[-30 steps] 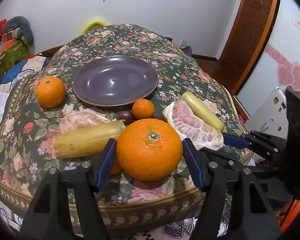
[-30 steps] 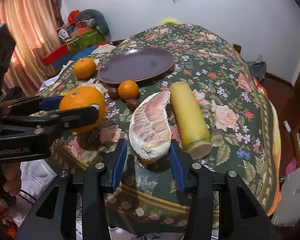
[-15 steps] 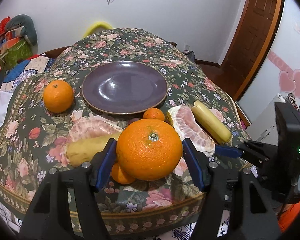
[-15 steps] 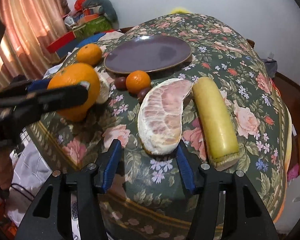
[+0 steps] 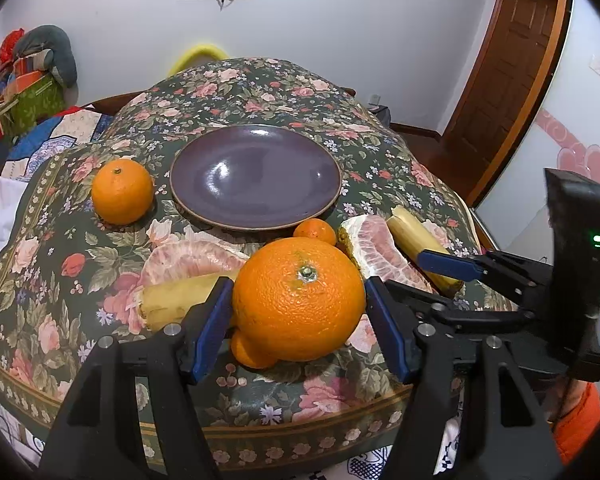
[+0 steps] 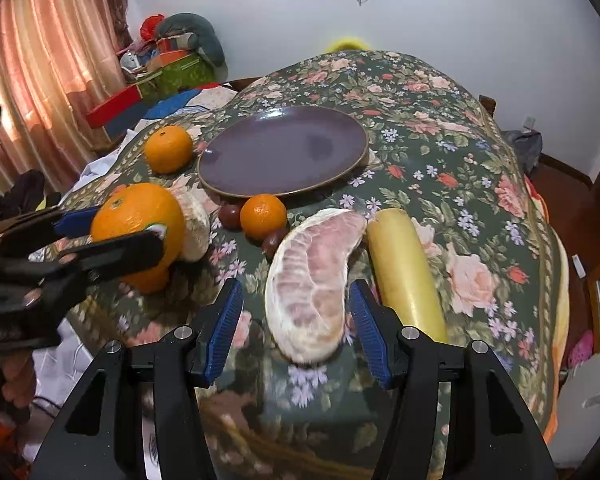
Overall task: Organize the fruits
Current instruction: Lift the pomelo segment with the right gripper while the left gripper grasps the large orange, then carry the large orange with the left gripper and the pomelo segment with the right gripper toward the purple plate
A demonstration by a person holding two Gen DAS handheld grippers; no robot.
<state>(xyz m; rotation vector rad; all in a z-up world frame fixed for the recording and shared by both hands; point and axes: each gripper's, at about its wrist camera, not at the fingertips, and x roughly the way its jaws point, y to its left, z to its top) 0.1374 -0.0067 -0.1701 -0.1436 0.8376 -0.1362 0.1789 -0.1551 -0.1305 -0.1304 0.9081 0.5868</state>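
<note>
My left gripper (image 5: 298,300) is shut on a big orange (image 5: 300,300), held above the floral tablecloth near its front edge; a small orange (image 5: 248,354) lies just under it. In the right wrist view the same orange (image 6: 136,216) shows at the left in the left gripper (image 6: 136,228). My right gripper (image 6: 294,320) is open, with a peeled pomelo segment (image 6: 312,280) lying on the cloth between its pads, a gap on the left side. An empty purple plate (image 5: 256,176) sits mid-table, beyond the fruit.
A second orange (image 5: 122,191) lies left of the plate and a mandarin (image 6: 263,216) with two dark plums (image 6: 230,214) at its front. Another pomelo segment (image 5: 188,256) and yellow banana pieces (image 5: 176,300) (image 6: 404,268) lie near. The table edge (image 5: 300,424) drops off close below.
The right gripper's jaws have widened off the pomelo segment, which now lies free on the cloth, and the gripper has drawn back a little. The left gripper still grips the big orange.
</note>
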